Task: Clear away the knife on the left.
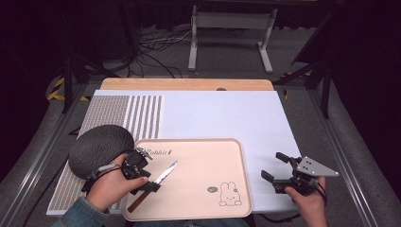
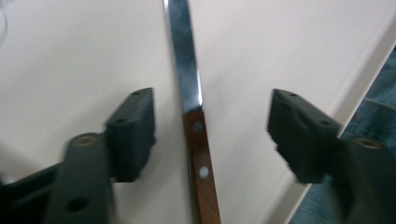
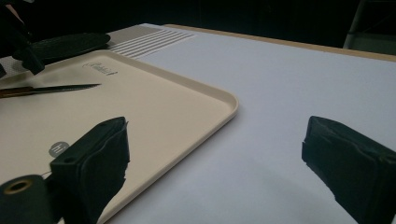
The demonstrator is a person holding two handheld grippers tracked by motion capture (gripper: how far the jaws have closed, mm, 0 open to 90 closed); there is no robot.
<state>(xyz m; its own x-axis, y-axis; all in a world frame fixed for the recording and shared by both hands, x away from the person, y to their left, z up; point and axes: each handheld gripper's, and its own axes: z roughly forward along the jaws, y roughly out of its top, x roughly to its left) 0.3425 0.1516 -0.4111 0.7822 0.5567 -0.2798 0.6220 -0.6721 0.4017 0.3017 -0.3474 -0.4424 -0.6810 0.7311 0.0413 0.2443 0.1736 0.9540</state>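
Note:
A knife (image 1: 161,178) with a steel blade and brown wooden handle lies on the left part of a beige tray (image 1: 246,175) with a rabbit drawing. My left gripper (image 1: 144,171) stands open over the knife, one jaw on each side of it. In the left gripper view the knife (image 2: 201,163) runs up between the jaws of the left gripper (image 2: 212,119), and neither pad touches it; the tray (image 2: 280,46) lies beneath. My right gripper (image 1: 275,166) is open and empty over the white mat, right of the tray. In its view, the right gripper (image 3: 215,149) faces the tray's corner (image 3: 224,100), the knife (image 3: 51,88) far left.
A dark grey rounded object (image 1: 100,146) lies on the mat left of the tray, close to my left hand. The mat's left part carries a striped pattern (image 1: 142,118). The wooden table edge (image 1: 189,84) runs along the back, and a white stand (image 1: 231,28) is on the floor beyond.

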